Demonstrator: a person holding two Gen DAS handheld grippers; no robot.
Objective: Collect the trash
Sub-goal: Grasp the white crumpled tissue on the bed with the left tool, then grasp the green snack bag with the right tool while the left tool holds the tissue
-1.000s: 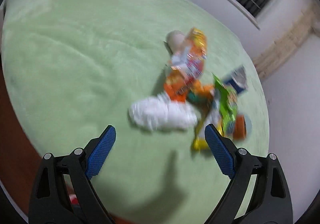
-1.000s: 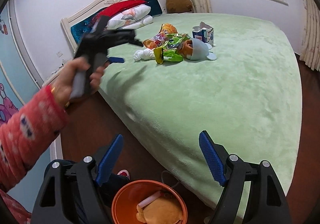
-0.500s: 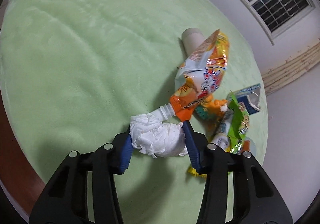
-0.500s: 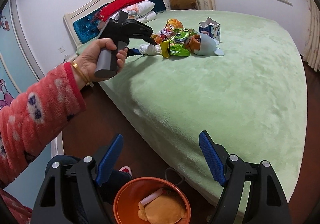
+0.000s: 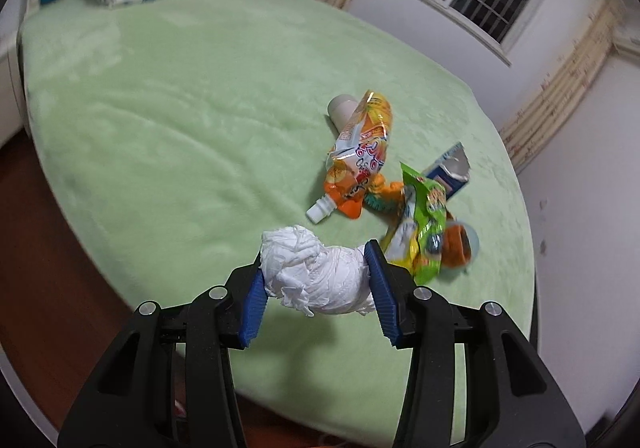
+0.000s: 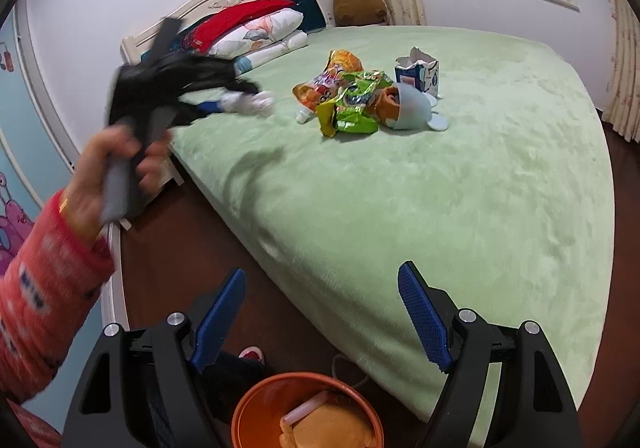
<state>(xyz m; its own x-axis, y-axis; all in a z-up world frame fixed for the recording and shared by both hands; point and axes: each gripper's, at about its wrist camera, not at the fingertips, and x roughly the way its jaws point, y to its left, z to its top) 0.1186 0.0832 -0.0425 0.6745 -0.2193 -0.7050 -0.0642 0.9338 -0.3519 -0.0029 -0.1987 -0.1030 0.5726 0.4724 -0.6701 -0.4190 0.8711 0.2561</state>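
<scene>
White, crumpled tissue wad [image 5: 320, 276] sits clamped between the left claw [image 5: 316, 280] pads, lifted just above the green bed [image 5: 180, 120]; it looks light, soft and crushable, so a mid-bulk pinch should hold; the right claw [image 6: 322, 312] gapes wide and empty above the orange bin [image 6: 256, 400].

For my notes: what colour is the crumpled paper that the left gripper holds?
White; the crumpled paper shows best in the left wrist view.
</scene>
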